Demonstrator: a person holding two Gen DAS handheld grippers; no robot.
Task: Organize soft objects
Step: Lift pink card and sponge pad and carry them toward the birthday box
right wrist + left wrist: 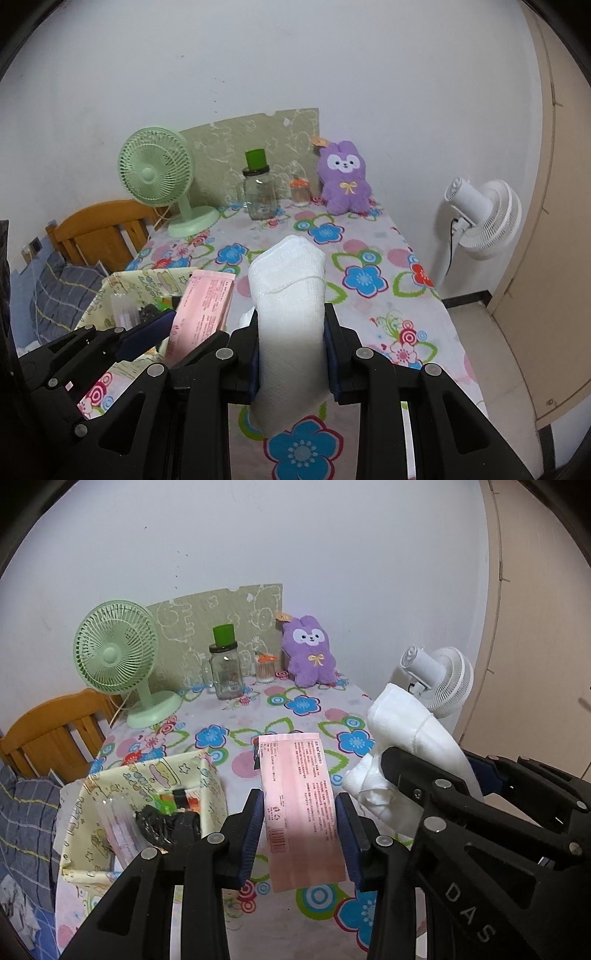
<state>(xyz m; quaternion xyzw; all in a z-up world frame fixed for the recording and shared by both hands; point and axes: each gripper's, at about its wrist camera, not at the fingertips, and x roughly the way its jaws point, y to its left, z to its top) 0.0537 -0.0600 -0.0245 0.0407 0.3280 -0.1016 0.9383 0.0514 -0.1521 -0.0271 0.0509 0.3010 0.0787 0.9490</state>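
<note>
With the left gripper (300, 834) pinching a pink packet (301, 812) and the right gripper (291, 354) clamping a white cloth (288, 314), neither yet sits in the yellow box (110, 871).

Small green plastic desk fan (115, 653) back-left on flower-print tabletop (295, 716); clear glass jar, green lid (225, 664), beside it. White standing fan (484, 218) on floor, right.

Pink packet (301, 812) looks like smooth, slightly glossy plastic film. White towel (290, 314) is soft waffle-textured cloth. Purple plush (310, 655) is fuzzy. Jar (226, 674) is clear glass, worktop (295, 716) has shiny printed vinyl, fingers (255, 834) matt black plastic.
</note>
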